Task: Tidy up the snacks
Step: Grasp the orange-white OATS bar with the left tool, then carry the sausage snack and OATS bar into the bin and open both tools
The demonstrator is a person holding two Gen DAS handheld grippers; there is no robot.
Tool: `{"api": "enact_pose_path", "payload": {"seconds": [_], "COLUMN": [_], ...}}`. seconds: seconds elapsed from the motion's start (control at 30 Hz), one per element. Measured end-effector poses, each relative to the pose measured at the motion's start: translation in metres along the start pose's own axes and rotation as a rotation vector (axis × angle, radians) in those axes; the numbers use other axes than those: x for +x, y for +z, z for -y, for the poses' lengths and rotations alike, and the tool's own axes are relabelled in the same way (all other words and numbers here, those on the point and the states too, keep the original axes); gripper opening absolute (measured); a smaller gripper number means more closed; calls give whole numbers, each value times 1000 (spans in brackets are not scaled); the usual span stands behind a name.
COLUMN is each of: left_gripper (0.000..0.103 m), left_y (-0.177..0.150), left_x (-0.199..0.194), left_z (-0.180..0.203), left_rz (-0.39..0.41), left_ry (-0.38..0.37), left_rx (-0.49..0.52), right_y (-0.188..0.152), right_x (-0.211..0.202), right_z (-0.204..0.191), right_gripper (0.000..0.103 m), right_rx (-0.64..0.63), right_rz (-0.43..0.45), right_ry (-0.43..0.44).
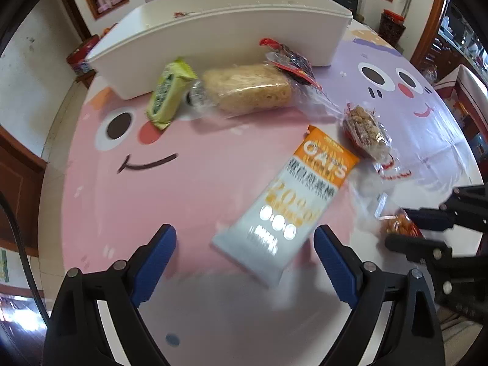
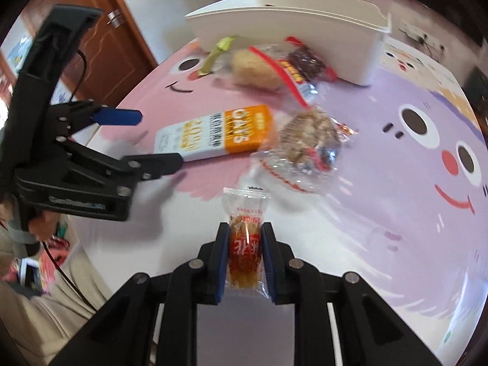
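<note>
Already the right gripper (image 2: 245, 256) clamped a snack packet (image 2: 246, 244), while the left gripper (image 1: 245, 262), fingers apart, straddled the oat bar (image 1: 286, 207) lying lengthwise toward the white box (image 1: 213, 33).

orange-and-white oat bar (image 1: 292, 201), green wrapper (image 1: 167, 94), pink-and-lilac cartoon-face tablecloth (image 1: 122, 183)

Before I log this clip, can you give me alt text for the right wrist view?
The right tool is shut on a small clear packet of orange snack above the cartoon-face tablecloth. Ahead lie an orange-and-white oats bar, three other wrapped snacks and a white bin; the left tool, open, reaches toward the oats bar.
</note>
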State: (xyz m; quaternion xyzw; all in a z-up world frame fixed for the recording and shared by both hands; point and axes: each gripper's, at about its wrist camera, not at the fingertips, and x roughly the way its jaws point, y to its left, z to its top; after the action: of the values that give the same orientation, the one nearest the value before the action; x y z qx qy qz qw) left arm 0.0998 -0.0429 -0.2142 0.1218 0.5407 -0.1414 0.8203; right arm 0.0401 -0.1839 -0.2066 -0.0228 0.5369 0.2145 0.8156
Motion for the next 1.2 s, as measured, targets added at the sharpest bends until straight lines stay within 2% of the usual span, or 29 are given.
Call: {"api": "enact_pose_path", "payload": {"seconds": [0.27, 0.37, 0.47, 0.53, 0.67, 0.77, 0.93, 1.2], "left_gripper": [89, 83, 63, 39, 37, 36, 36, 36], "left_y": [20, 24, 28, 31, 31, 18, 6, 11], "left_x": [20, 20, 17, 15, 13, 6, -19, -69], "left_z": [8, 11, 18, 29, 35, 38, 33, 25], "left_rz": [-25, -12, 8, 26, 44, 54, 89, 137], "left_ry": [-43, -67, -83, -89, -70, -46, -6, -37], "left_rx": [15, 25, 43, 62, 52, 25, -20, -61], "right_y": [9, 8, 7, 5, 5, 4, 4, 25], "right_x": [9, 8, 7, 6, 6, 6, 2, -38], "right_z": [-3, -1, 2, 2, 2, 3, 0, -10], "right_gripper": [21, 21, 21, 21, 21, 21, 20, 20], "right_rx": [16, 34, 49, 51, 62, 71, 72, 67], "right_rz": [-2, -1, 0, 1, 1, -3, -4, 102], "right_ry": [-37, -25, -14, -14, -19, -20, -18, 6]}}
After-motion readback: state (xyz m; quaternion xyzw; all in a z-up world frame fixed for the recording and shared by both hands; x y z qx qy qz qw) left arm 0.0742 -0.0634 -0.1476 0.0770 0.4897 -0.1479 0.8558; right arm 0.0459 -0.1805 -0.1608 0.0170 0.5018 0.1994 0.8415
